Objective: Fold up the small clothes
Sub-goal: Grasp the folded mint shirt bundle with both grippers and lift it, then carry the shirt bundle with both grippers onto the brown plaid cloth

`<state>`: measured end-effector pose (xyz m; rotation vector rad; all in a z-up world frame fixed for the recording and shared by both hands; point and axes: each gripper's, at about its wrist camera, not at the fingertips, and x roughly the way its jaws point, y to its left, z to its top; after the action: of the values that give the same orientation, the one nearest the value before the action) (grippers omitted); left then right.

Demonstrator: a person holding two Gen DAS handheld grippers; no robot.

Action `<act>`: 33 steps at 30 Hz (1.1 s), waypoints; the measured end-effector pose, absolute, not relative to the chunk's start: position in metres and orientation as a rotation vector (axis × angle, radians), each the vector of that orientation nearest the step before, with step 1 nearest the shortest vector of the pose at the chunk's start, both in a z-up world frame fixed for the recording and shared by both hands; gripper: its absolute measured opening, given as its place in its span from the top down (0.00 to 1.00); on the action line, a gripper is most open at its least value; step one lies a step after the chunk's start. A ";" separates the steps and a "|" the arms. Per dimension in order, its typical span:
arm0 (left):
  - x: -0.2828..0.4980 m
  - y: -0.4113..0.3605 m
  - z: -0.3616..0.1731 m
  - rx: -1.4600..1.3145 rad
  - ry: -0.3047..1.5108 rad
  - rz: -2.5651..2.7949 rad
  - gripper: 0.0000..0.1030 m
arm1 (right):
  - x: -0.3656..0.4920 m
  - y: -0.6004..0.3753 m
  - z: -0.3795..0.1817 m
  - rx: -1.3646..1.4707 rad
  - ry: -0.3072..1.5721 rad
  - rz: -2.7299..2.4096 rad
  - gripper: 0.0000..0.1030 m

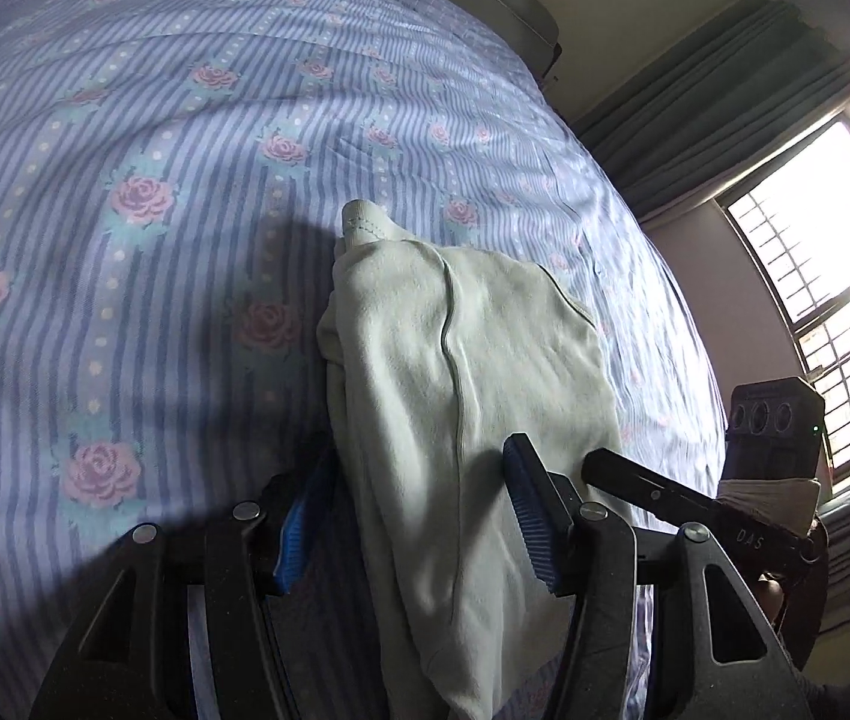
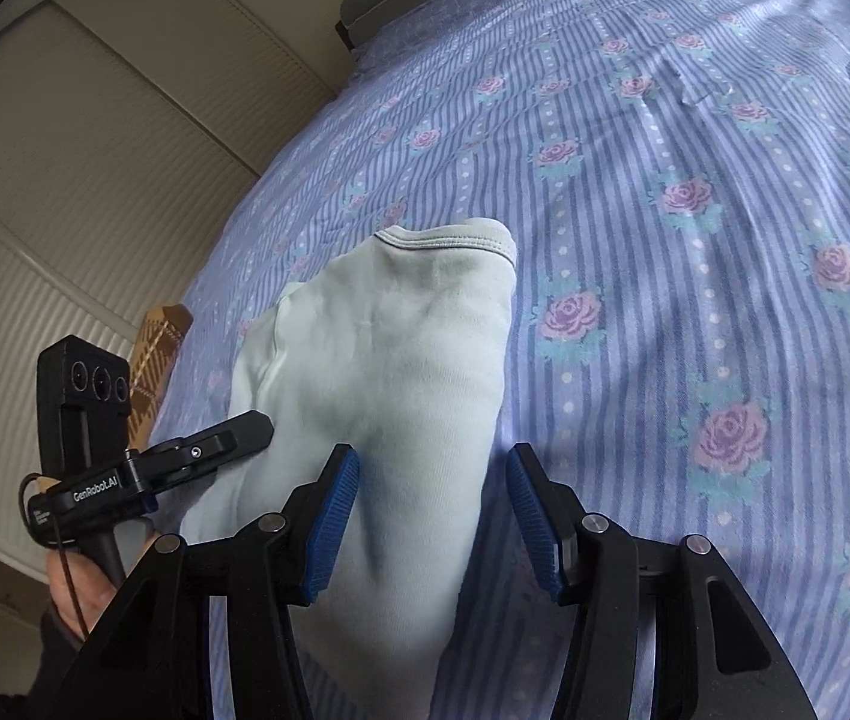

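A bedroom in a home

A bed [image 1: 185, 120] filled the view, covered by a blue striped sheet [image 2: 695, 240] printed with pink roses. Grey-green curtains [image 1: 725, 90] hung beside a barred window [image 1: 833, 252], and pale louvred wardrobe doors [image 2: 65, 150] stood along the other side of the bed.

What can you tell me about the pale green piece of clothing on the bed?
The pale green garment is a small, soft knit-looking piece, loosely folded into a narrow bundle on the striped, rose-patterned bedspread. A stitched ribbed hem lies at its far end, and a seam runs along it. It lies between the blue pads of both the left gripper and the right gripper, whose jaws stand apart without pinching it.
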<state>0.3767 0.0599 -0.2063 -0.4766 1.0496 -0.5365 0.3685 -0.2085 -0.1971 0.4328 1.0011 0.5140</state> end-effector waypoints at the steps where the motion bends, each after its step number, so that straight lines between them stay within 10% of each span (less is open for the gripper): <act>1: 0.380 0.060 -0.207 -0.483 1.050 -0.544 0.46 | 0.373 -0.206 -0.199 0.439 1.005 0.527 0.48; 11: 0.396 0.054 -0.212 -0.552 1.034 -0.585 0.48 | 0.400 -0.203 -0.216 0.566 1.053 0.620 0.71; 13: 0.397 0.054 -0.216 -0.580 1.049 -0.604 0.79 | 0.400 -0.210 -0.218 0.601 1.060 0.631 0.77; 33: 0.331 0.095 -0.116 -0.507 0.889 -0.580 0.81 | 0.349 -0.167 -0.113 0.549 0.916 0.674 0.82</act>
<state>0.3314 0.0955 -0.1158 -0.5068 0.8893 -0.5805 0.3488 -0.1666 -0.1133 0.5490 0.9163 0.6738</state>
